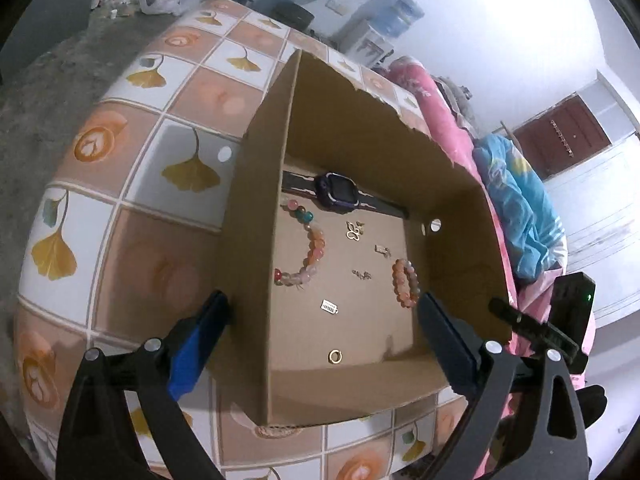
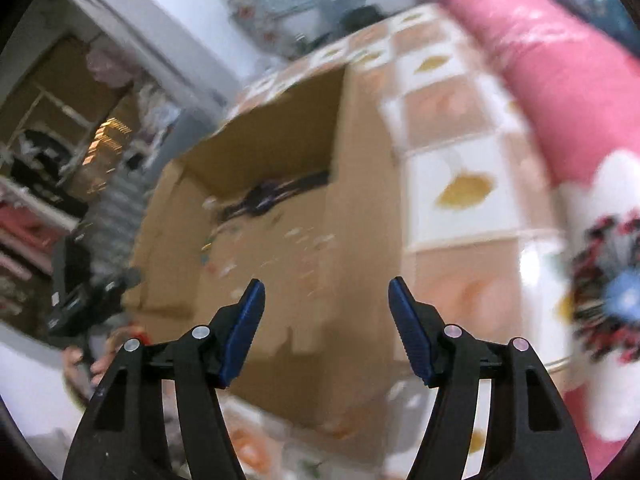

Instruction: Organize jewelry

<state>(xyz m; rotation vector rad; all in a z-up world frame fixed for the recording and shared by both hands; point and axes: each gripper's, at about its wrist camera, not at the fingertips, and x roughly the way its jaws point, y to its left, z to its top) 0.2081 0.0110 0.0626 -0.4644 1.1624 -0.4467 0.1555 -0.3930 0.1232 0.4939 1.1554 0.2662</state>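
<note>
The left gripper is hanging wide apart and empty, straddling the box wall; the right gripper is also standing apart, holding nothing, over the box in a blurred view. The jewelry is lying inside on the box floor: watch, two bracelets, charms, a ring. The risk, I judge: a finger is likely catching the wall and shoving the box, scattering the small pieces; the ring is likely slipping from the pads.

No legible text anywhere.
</note>
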